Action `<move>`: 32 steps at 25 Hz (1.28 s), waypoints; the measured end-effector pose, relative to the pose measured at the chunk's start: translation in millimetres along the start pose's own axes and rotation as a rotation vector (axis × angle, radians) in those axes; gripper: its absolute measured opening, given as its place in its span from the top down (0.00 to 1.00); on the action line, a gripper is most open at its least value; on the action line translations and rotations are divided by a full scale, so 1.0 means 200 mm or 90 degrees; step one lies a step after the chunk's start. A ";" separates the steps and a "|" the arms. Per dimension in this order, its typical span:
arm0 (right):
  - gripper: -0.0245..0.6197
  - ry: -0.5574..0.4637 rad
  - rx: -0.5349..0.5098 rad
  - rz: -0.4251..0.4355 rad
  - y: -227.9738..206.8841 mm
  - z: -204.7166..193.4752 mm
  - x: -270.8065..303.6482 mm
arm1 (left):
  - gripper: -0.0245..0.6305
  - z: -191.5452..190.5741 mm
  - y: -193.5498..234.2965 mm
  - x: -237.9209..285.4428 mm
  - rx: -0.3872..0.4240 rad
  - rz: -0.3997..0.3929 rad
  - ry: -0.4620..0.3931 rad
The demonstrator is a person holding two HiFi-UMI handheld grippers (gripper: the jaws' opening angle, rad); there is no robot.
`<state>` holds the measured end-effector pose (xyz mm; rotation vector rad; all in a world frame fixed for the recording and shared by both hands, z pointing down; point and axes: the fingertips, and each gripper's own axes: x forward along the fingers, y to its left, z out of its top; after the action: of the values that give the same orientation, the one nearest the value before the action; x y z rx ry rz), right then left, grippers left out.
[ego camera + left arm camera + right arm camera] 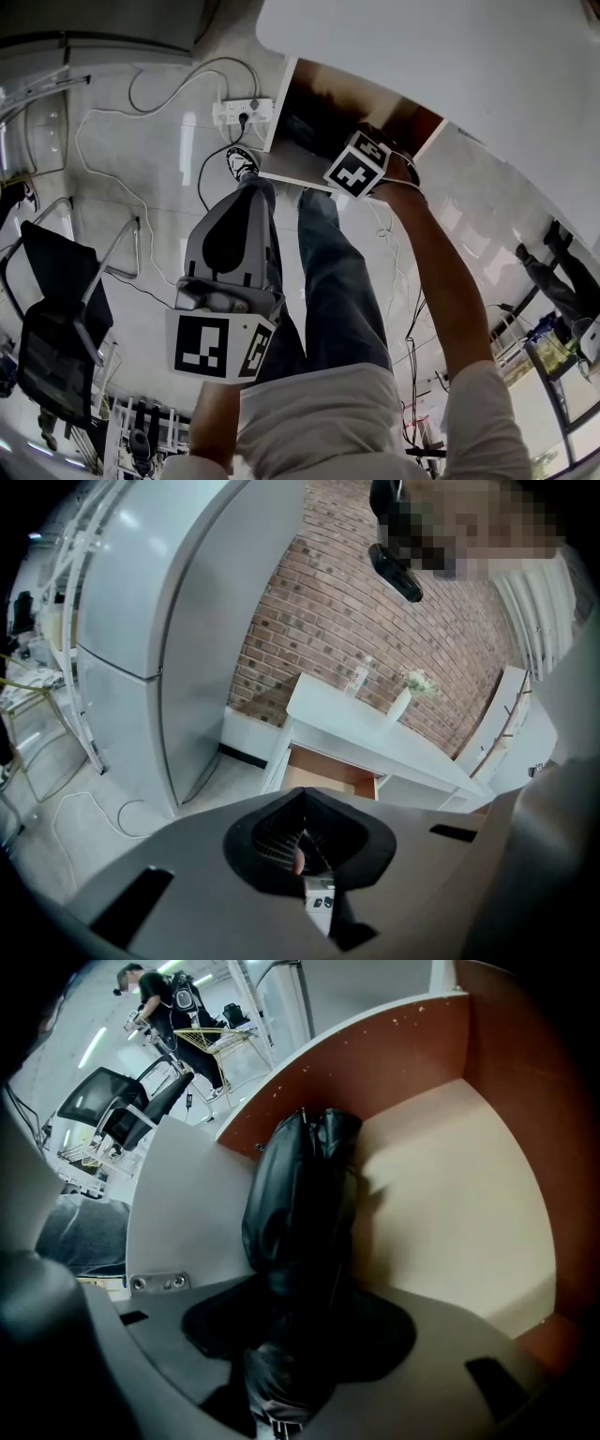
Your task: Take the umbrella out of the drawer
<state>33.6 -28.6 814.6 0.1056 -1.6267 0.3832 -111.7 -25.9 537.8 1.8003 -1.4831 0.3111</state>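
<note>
A black folded umbrella [300,1204] lies in the open drawer [450,1204], along its left wall. Its near end runs down into my right gripper [298,1321] and fills the gap between the jaws, which look shut on it. The umbrella still rests on the drawer floor. In the head view the right gripper [368,141] reaches steeply down into the drawer [281,176] under the white table [450,56]; the umbrella is hidden there. My left gripper [250,184] hangs over the floor by the person's knee, jaws together with nothing between them. The left gripper [302,841] faces the table and drawer [328,772] from a distance.
A power strip [242,111] with trailing cables lies on the floor left of the drawer. A black chair [56,309] stands at the far left. The person's legs [328,272] stand before the drawer. A tall white cabinet [141,621] and a brick wall [328,611] flank the table.
</note>
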 end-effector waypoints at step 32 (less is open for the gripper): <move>0.61 -0.026 0.020 -0.052 0.00 -0.04 -0.14 | 0.94 0.05 -0.07 -0.08 0.032 -0.014 -0.008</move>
<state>44.7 -30.3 787.9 0.2038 -1.6520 0.3455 -106.7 -21.2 516.6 1.8598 -1.4744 0.3291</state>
